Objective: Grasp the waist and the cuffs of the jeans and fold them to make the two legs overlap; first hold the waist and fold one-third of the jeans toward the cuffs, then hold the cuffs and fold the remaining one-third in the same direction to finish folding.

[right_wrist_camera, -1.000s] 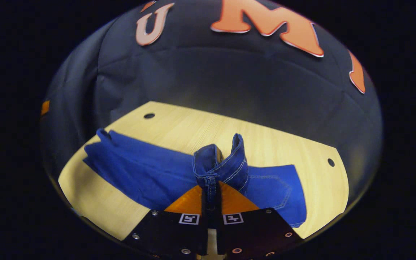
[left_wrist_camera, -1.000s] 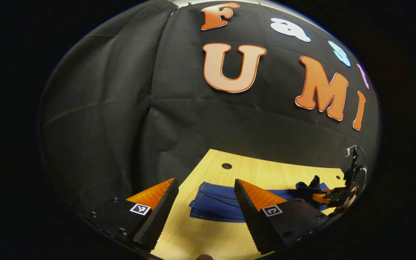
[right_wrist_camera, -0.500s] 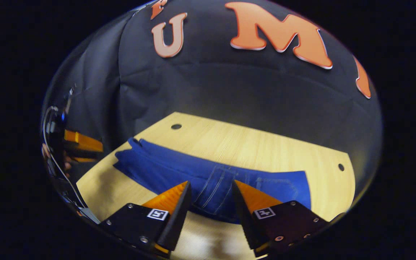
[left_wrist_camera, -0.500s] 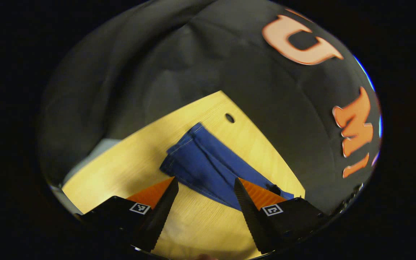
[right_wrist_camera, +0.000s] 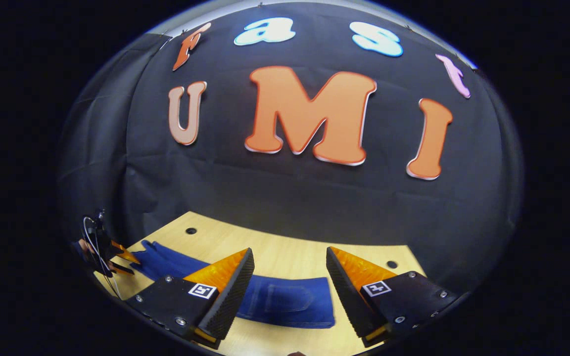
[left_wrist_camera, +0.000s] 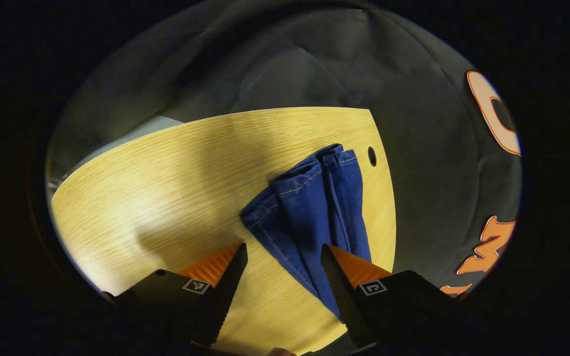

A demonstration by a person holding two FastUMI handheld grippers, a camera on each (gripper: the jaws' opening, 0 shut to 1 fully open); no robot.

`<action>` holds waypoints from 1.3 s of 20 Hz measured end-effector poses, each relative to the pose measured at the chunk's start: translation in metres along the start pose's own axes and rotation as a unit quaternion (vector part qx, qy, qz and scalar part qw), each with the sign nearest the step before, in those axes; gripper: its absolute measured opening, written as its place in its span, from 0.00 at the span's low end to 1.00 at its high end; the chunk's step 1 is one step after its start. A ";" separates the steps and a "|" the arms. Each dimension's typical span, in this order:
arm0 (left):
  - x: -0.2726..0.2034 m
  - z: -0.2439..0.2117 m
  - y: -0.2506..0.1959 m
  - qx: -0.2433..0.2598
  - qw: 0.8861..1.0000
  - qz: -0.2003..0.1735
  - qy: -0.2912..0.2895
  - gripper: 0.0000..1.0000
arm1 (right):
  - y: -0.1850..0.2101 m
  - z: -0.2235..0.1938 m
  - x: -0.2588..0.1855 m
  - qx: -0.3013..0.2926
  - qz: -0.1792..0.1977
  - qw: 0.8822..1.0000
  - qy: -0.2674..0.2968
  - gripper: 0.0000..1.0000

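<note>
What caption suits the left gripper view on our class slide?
Open left gripper poised over the cuffs of blue jeans on a wooden table.

We can't read any words or numbers here. The little square tags (right_wrist_camera: 202,290) on the gripper fingers (right_wrist_camera: 225,289) carry only black-and-white patterns.

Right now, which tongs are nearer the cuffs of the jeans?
Left. The left tongs hang open just short of the cuffs, which lie ahead of their tips. The right tongs hang open over the jeans at the other end.
</note>
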State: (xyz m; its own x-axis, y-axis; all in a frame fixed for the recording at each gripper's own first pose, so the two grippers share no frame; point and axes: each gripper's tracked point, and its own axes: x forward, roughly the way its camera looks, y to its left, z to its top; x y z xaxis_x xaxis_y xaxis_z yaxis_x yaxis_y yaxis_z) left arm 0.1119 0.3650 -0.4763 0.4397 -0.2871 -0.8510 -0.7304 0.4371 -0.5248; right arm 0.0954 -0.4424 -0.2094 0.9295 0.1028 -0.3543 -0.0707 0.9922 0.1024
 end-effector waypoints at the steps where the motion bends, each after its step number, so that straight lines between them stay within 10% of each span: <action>1: 0.002 0.003 -0.002 0.000 1.000 0.007 0.002 0.93 | -0.010 0.008 -0.006 -0.006 -0.008 1.000 -0.010 0.92; 7: 0.021 0.015 -0.009 -0.024 1.000 0.012 0.003 0.88 | -0.032 0.020 -0.023 -0.013 -0.032 0.999 -0.030 0.92; 12: 0.035 0.017 0.000 -0.002 0.993 0.113 0.036 0.33 | -0.037 0.007 -0.022 -0.008 -0.022 1.000 -0.012 0.94; 17: 0.038 0.018 0.001 0.067 0.977 0.186 0.078 0.34 | -0.052 -0.008 -0.027 0.001 -0.019 1.000 -0.007 0.95; 18: 0.039 0.018 -0.003 0.061 0.975 0.195 0.082 0.21 | -0.056 -0.012 -0.028 0.006 -0.018 1.000 -0.007 0.95; 26: 0.041 0.020 -0.032 0.119 0.990 0.076 0.001 0.01 | -0.105 -0.021 -0.042 0.012 -0.044 0.999 -0.010 0.95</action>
State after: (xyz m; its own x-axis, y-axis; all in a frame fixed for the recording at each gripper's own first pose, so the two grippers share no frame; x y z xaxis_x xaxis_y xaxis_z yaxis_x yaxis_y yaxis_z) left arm 0.1637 0.3568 -0.4952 0.3332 -0.2032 -0.9207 -0.6444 0.6637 -0.3797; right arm 0.0565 -0.5492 -0.2250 0.9385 0.0146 -0.3449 0.0194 0.9953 0.0949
